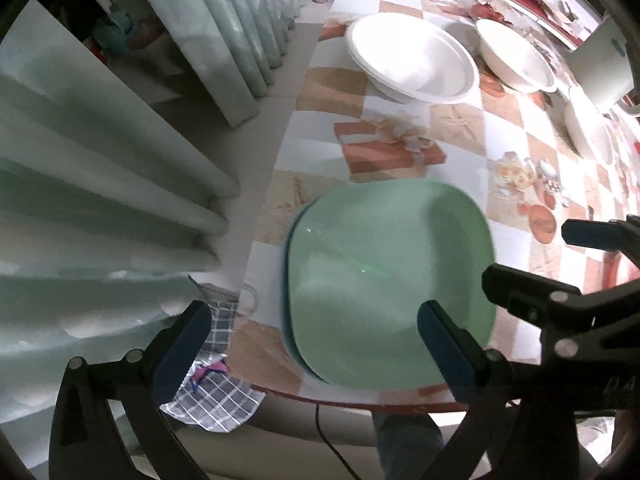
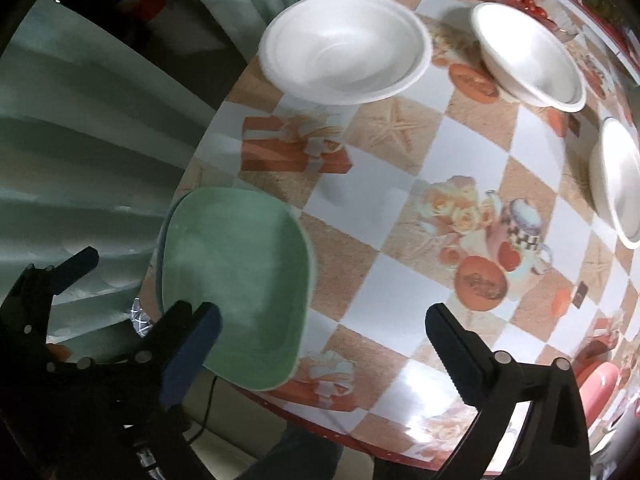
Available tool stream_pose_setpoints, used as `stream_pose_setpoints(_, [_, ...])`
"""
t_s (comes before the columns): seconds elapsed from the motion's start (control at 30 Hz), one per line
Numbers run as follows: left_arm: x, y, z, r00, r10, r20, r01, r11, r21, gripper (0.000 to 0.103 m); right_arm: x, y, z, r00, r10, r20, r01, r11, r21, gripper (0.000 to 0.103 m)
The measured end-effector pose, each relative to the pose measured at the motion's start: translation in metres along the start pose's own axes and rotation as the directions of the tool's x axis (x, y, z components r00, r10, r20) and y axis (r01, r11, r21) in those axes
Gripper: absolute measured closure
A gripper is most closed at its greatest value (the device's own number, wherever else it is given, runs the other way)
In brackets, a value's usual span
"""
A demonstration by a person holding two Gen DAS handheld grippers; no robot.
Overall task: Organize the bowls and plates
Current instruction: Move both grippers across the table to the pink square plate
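Checked orange-and-white tablecloth (image 2: 400, 168) covers the table. Nearest, both the left gripper (image 1: 314, 344) and right gripper (image 2: 322, 344) gape wide, holding nothing. Green square plastic plates (image 2: 236, 276) sit stacked at the near edge. Farther off, three white round bowls (image 2: 344, 48) wait apart, not yet stacked.

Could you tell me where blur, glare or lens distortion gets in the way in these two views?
Left wrist: the green plate is smeared by motion blur, the white bowl is overexposed, and the table edge bends. Right wrist: glare on the tablecloth near the front edge, dark corners, and bowed checks.
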State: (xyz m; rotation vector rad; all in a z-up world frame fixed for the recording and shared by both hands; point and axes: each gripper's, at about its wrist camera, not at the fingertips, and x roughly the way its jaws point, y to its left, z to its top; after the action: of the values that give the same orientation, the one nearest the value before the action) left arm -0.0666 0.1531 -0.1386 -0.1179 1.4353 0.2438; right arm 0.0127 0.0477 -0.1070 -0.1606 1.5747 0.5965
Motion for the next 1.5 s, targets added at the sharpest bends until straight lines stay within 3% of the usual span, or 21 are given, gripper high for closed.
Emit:
stream_pose_setpoints(0.17, [-0.010, -0.009, -0.005, 1.000, -0.015, -0.010, 0.016, 1.000, 0.025, 0.000, -0.012, -0.021, -0.017, 0.999, 0.018, -0.028, -0.018, 1.000, -0.001, 0.000])
stream_pose_setpoints(0.5, [-0.028, -0.044, -0.025, 0.997, -0.037, -0.069, 0.045, 0.993, 0.112, 0.000, -0.057, -0.069, -0.058, 0.998, -0.066, -0.004, 0.066, 0.998, 0.014, 0.000])
stream_pose_setpoints(0.77, [-0.048, -0.083, -0.008, 0.999, -0.035, -0.024, 0.040, 0.968, 0.249, 0.000, -0.072, -0.112, -0.076, 0.997, -0.075, 0.030, 0.070, 0.988, 0.137, 0.000])
stream_pose_setpoints(1.17, [-0.059, -0.151, 0.007, 1.000, -0.031, 0.004, 0.026, 0.904, 0.427, 0.000, -0.083, -0.164, -0.100, 0.994, -0.086, 0.072, 0.062, 0.954, 0.293, 0.000])
stream_pose_setpoints(1.5, [-0.059, -0.211, 0.005, 1.000, -0.027, 0.000, 0.022, 0.828, 0.560, 0.000, -0.087, -0.215, -0.132, 0.993, -0.089, 0.084, 0.043, 0.899, 0.437, 0.000])
